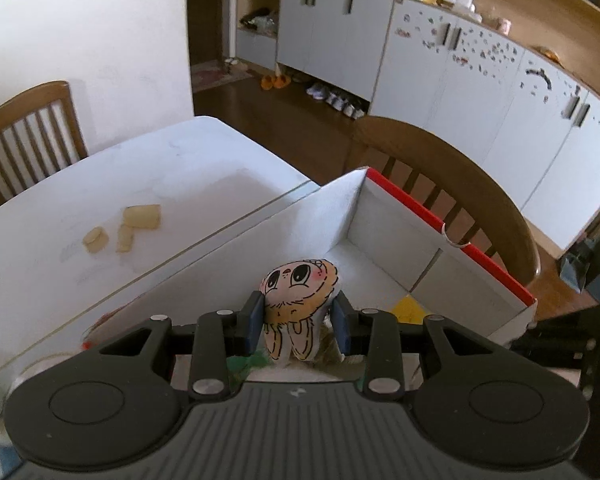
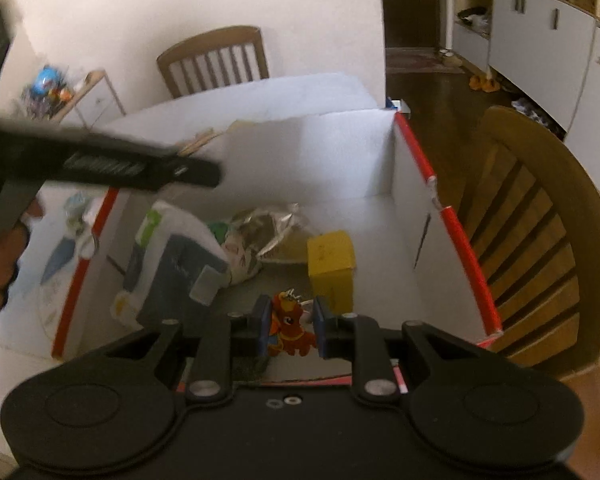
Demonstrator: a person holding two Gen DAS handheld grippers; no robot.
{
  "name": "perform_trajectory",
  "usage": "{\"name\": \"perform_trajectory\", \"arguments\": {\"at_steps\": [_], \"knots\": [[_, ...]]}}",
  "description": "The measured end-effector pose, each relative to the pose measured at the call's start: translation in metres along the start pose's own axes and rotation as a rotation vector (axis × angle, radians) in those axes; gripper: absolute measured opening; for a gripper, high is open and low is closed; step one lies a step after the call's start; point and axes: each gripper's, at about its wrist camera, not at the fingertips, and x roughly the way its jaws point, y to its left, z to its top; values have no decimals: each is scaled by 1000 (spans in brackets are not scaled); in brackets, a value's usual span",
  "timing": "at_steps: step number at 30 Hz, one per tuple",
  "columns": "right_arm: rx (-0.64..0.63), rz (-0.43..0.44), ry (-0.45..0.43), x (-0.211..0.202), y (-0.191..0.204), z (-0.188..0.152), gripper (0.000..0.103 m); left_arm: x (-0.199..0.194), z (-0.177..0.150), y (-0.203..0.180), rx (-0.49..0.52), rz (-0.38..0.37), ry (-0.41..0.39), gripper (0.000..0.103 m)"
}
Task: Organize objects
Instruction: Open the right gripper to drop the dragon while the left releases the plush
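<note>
While blurred, left gripper [image 2: 204, 174] partly hides the box [image 2: 452, 224].

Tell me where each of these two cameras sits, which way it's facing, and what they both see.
Left wrist: on the left gripper, looking forward and down over the white box; its fingers clamp a cartoon plush.
Right wrist: on the right gripper, looking down into the box; its fingers clamp an orange horse charm. The person's left hand shows.
Shared: the box, yellow carton, table.

white wall [image 1: 80, 20] | dark wood floor [image 1: 260, 108] | grey cabinets [image 1: 440, 76] | wooden chairs [image 2: 540, 232]
</note>
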Motion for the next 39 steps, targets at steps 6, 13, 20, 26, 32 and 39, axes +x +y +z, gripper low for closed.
{"name": "perform_trajectory", "arguments": {"at_steps": [6, 13, 20, 26, 32, 39], "knots": [[-54, -11, 28, 14, 1, -2, 20, 30, 8, -17, 17, -9, 43, 35], [-62, -2, 40, 23, -2, 0, 20, 58, 6, -30, 17, 1, 86, 35], [-39, -9, 45, 31, -10, 2, 20, 72, 7, -33, 12, 0, 106, 35], [-28, 0, 44, 33, -15, 4, 22, 76, 6, -33, 14, 5, 113, 36], [-17, 10, 42, 31, -19, 7, 28, 75, 5, -30, -2, 5, 111, 54], [8, 26, 22, 25, -21, 6, 41, 66, 3, -25, -26, 0, 83, 62]]}}
